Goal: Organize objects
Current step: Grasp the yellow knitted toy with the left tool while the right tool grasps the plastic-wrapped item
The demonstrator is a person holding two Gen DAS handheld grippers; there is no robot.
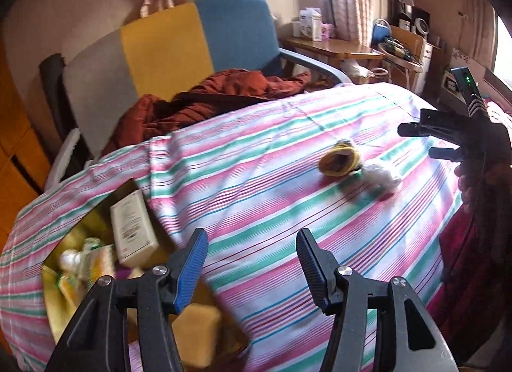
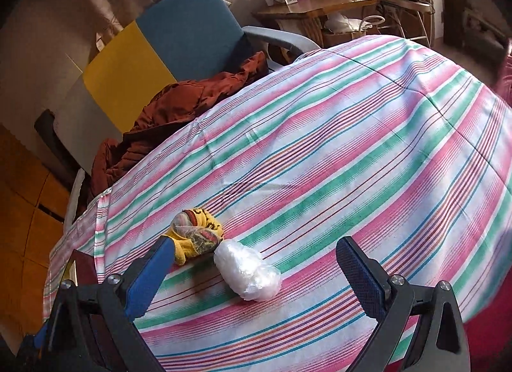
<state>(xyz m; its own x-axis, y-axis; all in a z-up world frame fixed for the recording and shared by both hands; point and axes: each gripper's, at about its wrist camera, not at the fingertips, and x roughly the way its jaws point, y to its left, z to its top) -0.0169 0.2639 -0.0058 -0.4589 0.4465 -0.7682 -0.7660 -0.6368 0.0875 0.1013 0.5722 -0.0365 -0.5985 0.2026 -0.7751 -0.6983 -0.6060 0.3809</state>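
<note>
A yellow glove bundle (image 2: pixel 198 231) and a white plastic-wrapped wad (image 2: pixel 246 272) lie touching each other on the striped cloth (image 2: pixel 352 148). My right gripper (image 2: pixel 256 245) is open just over them: the wad sits between its fingers without being pressed, and the glove is beside the left finger (image 2: pixel 150 276). In the left wrist view the glove bundle (image 1: pixel 340 160) and the wad (image 1: pixel 384 176) lie far to the right, with the right gripper (image 1: pixel 416 141) open beside them. My left gripper (image 1: pixel 252 244) is open and holds nothing, next to an open yellow box (image 1: pixel 54 304) at the lower left.
The box holds a cream carton (image 1: pixel 134 228), a yellow sponge-like block (image 1: pixel 198 330) and blurred small items. Behind the cloth stand a grey, yellow and blue chair (image 1: pixel 166 52) with a rust-red jacket (image 1: pixel 208 96), and a wooden side table (image 1: pixel 332 48) with cartons. Dark red fabric (image 1: pixel 464 260) hangs at right.
</note>
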